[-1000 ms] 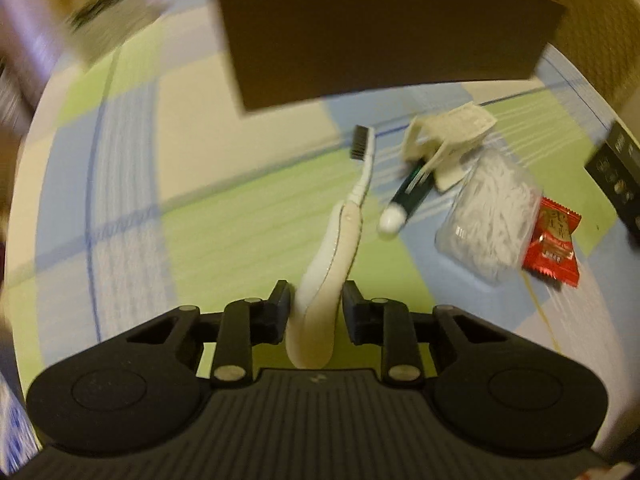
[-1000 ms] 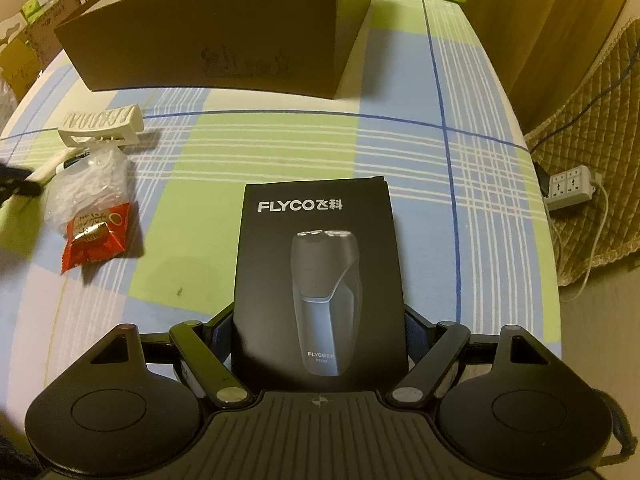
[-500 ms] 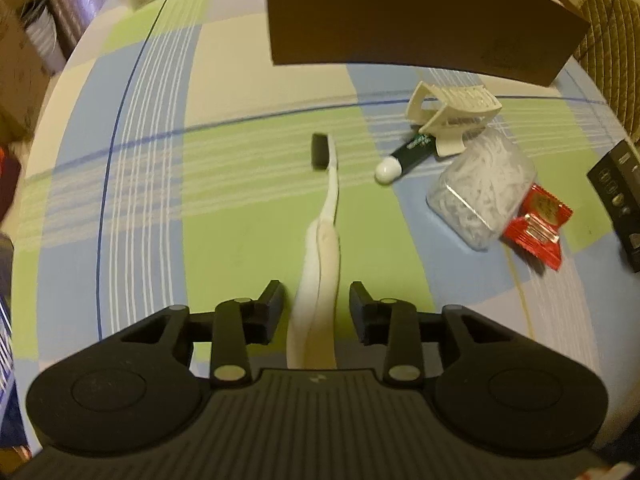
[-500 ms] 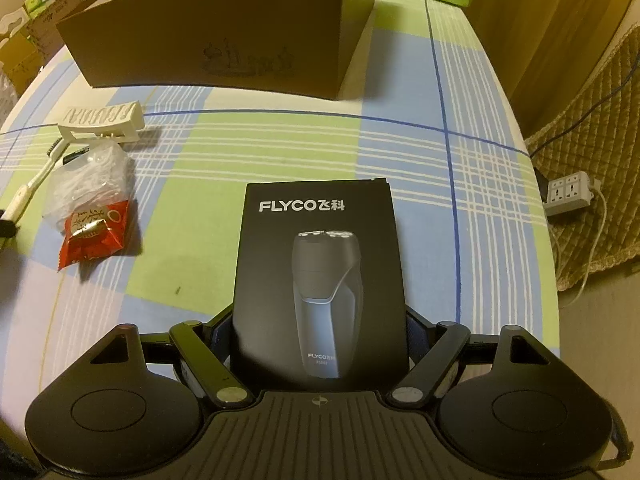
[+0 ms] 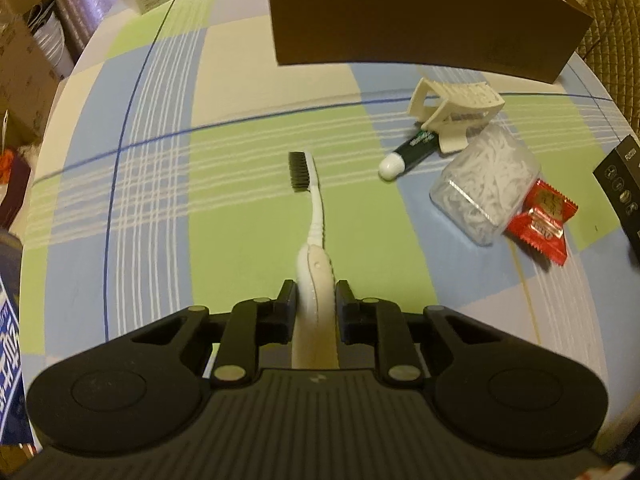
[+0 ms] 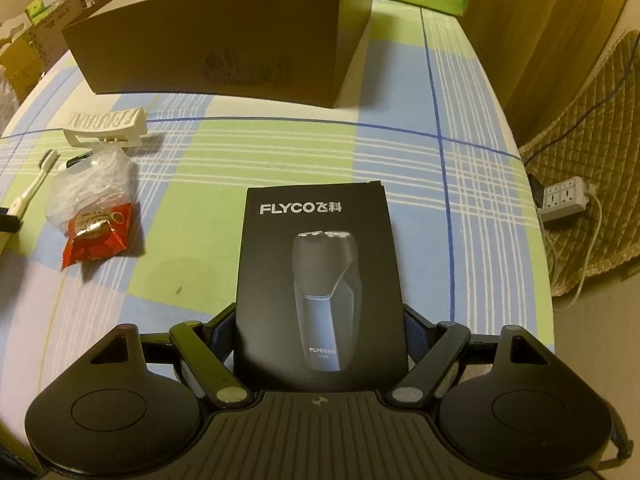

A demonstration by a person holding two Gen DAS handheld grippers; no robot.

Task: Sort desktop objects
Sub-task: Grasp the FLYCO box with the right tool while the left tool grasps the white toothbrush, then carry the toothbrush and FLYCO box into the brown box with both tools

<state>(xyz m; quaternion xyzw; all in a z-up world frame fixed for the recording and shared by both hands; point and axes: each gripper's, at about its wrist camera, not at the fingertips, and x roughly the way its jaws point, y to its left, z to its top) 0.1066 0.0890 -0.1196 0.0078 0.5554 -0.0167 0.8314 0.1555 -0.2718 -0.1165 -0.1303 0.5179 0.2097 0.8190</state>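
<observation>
Left tool (image 5: 316, 294) grips toothbrush (image 5: 316, 240); right tool (image 6: 320, 320) clamps shaver box (image 6: 318, 276).

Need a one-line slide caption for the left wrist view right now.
Left tongs shut on white toothbrush above plaid tablecloth, cardboard box ahead.

I note the toothbrush (image 5: 316, 216) as smooth white plastic with dark bristles. Nearest the cardboard box (image 5: 420, 16), matt brown, lies a cream plastic clip (image 5: 456, 114). Farther from it: a clear glossy tub (image 5: 486, 184) and a shiny red foil sachet (image 5: 544, 220). The shaver carton (image 6: 320, 276) reads matt black card. The tablecloth (image 6: 400, 152) looks woven.
</observation>
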